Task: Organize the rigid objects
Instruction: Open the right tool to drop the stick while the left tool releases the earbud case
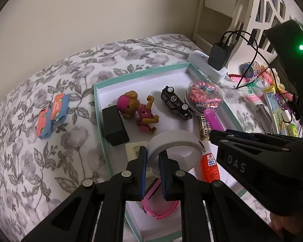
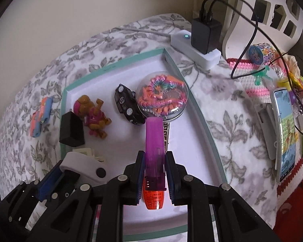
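Right now the wand (image 2: pixel 154 153), purple-handled with a clear dome of bright beads, sits clenched between the right gripper (image 2: pixel 154 173) fingers (image 2: pixel 139 178), its dome at 12 o'clock from the grip and lying in the tray (image 1: pixel 103 141). Under the handle, an orange tube (image 2: pixel 153 198) pokes out at 6 o'clock. The left gripper (image 1: pixel 152 173) fingers (image 1: pixel 142 173) are clamped on a white ring (image 1: pixel 175 141), held over the tray's near half; in the left view the wand (image 1: pixel 204 97) lies at 1 o'clock from the ring, and the orange tube (image 1: pixel 210 168) lies just beside the ring at 3 o'clock. A pink strap (image 1: pixel 159 207) shows below the left fingers, on the tray floor.

Further into the tray, a black car (image 1: pixel 176 101) lies touching the dome at its 9 o'clock. A brown and pink dog (image 1: pixel 139 111) lies on its back near the car, and a black box (image 1: pixel 115 124) stands just beside the dog at 8 o'clock. A gold patterned piece (image 1: pixel 205 128) rests under the wand's handle.

Outside the tray, on the floral bed (image 1: pixel 40 161), orange and blue packets (image 1: pixel 51 116) lie at 9 o'clock, well apart from the tray. At 1 o'clock a black charger (image 1: pixel 219 55) sits plugged into a white strip (image 1: pixel 198 59). A phone (image 2: pixel 285 129) leans at 3 o'clock in the right view, near a crocheted mat (image 2: pixel 252 80).
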`<state>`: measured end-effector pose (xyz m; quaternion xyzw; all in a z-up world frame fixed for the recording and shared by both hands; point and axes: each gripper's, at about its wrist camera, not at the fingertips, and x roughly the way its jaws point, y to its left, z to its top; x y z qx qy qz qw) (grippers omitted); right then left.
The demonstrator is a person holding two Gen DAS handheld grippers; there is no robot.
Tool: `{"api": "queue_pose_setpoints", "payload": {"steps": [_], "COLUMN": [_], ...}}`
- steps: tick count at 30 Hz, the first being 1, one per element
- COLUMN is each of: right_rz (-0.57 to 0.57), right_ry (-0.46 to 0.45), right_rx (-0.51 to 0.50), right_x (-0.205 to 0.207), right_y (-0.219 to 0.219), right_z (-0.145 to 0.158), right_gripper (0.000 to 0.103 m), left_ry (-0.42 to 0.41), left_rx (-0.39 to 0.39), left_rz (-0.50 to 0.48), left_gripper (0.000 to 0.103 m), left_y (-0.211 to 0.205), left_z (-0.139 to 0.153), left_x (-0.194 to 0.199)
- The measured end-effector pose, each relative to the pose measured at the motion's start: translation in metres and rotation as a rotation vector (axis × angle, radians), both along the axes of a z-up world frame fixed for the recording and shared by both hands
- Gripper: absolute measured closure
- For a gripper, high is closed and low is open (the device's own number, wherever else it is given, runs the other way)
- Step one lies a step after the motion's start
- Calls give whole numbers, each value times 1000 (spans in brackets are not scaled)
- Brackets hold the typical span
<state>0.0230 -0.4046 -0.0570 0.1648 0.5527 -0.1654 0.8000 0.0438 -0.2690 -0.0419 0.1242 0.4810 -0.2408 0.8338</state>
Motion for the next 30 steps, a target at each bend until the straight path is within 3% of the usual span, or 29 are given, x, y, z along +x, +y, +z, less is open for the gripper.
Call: {"api": "queue_pose_setpoints", "payload": {"steps": [15, 30], "right_rz": [-2, 12], "right_ry": [46, 23], "right_rx": [5, -23], "right_x": [1, 1], "right_y": [-1, 6], "right_z": [-14, -4], "right_gripper": [81, 81], "left_ry": [29, 28], "left_rx": [5, -5], "left_rz": [-2, -5], "left_gripper": [91, 76], "left_y": [1, 2], "left_z": [-4, 0], "left_x": [2, 2]}}
